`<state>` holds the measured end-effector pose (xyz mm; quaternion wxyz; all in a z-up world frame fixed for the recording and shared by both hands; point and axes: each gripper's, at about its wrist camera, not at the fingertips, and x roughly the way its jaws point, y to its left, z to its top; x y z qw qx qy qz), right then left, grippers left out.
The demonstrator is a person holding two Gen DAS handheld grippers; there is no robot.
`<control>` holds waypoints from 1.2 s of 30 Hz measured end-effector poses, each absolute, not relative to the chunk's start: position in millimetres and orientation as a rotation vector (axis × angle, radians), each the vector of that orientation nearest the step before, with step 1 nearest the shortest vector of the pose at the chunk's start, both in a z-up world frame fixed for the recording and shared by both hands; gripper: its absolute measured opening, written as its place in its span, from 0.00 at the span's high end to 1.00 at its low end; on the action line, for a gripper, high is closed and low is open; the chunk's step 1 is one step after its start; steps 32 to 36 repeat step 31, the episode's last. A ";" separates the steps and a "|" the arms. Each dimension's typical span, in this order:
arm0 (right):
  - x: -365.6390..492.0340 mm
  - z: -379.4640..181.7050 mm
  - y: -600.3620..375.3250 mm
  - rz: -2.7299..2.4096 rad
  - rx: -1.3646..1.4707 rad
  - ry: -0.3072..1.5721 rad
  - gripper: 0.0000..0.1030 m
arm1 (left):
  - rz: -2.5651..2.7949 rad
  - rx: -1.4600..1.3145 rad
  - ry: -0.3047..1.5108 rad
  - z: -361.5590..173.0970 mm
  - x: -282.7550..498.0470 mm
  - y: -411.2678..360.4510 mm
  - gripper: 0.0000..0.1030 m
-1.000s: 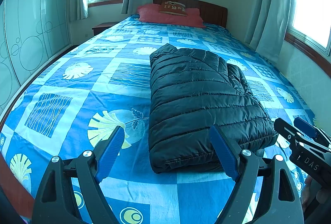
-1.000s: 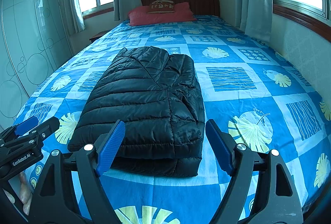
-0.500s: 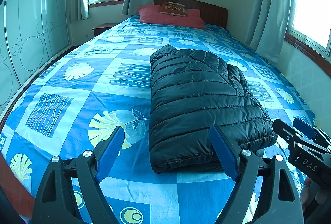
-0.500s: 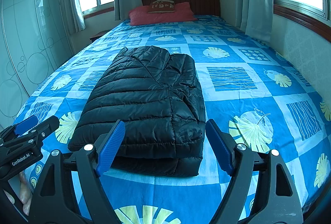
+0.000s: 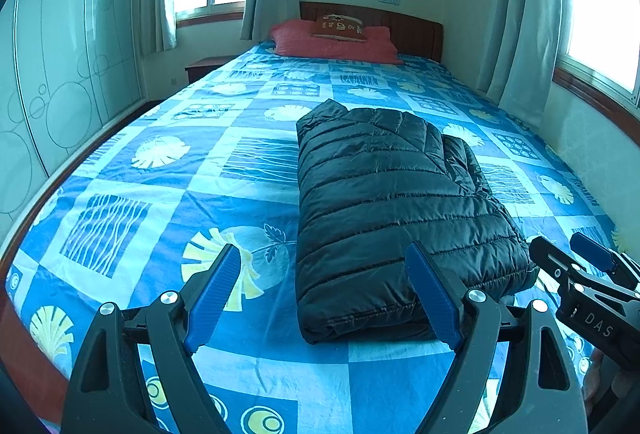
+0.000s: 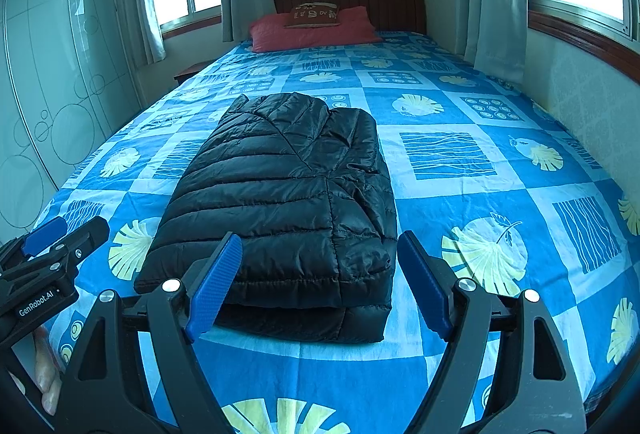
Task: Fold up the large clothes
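Hovering clear: your left gripper (image 5: 326, 292) and right gripper (image 6: 320, 284), fingers spread and empty, face the folded black quilted puffer jacket (image 6: 280, 205) lying compact on the blue patterned bedspread (image 5: 160, 193); folding looks complete.

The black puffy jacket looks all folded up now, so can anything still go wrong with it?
Maybe. The black puffy jacket is slippery-looking and puffed up, so its stacked layers at the near edge could spring open. Both the left gripper and right gripper hang open just in front of that edge; a bump might shove it crooked on the bedspread.
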<state>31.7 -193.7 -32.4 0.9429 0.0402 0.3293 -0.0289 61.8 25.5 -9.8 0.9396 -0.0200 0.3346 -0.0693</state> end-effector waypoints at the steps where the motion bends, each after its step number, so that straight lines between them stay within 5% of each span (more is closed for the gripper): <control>1: 31.6 -32.0 -194.1 -0.059 0.082 0.672 0.23 | -0.141 -0.036 0.682 -8.7 62.2 24.9 0.19; 22: 36.1 -36.5 -196.8 -0.043 0.091 0.691 0.23 | -0.130 0.014 0.627 -10.0 56.2 12.9 0.15; 36: 45.9 -44.6 -228.8 -0.101 0.115 0.689 0.23 | -0.037 -0.053 0.751 -42.0 100.3 51.6 0.15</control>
